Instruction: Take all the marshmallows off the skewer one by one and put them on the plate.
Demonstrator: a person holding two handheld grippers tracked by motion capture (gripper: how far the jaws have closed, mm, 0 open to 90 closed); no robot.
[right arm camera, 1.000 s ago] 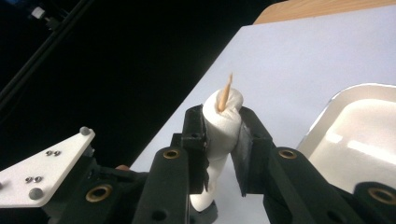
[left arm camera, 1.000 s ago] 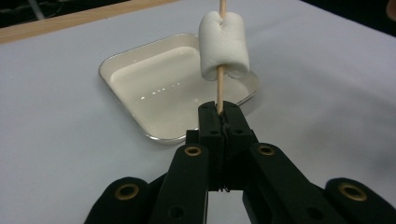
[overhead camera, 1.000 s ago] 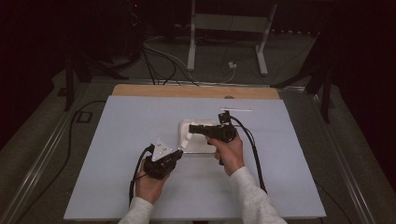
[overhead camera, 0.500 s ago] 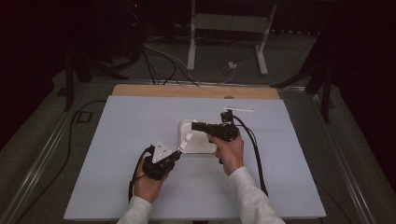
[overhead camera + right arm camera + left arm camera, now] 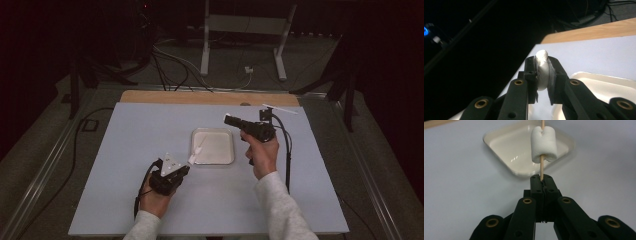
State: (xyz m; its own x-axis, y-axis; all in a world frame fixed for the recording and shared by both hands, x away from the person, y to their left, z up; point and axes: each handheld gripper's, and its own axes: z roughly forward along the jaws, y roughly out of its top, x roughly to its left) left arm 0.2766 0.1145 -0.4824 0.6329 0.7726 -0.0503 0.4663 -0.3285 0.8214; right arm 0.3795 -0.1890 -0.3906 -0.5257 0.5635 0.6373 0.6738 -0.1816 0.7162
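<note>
Tools both clenched: left tool (image 5: 541, 181) on skewer (image 5: 541, 166) w/ marshmallow (image 5: 544, 143); right tool (image 5: 543, 72) on 2nd marshmallow (image 5: 542, 71).

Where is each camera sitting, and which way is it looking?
High view: above the person's side, looking forward and down on the pale blue table; both forearms show.
Left gripper view: on the left gripper, looking along its jaws at a white marshmallow on a thin wooden skewer.
Right gripper view: on the right gripper, squeezing a second white marshmallow, facing the table's far edge.
All share the square cream tray.
</note>
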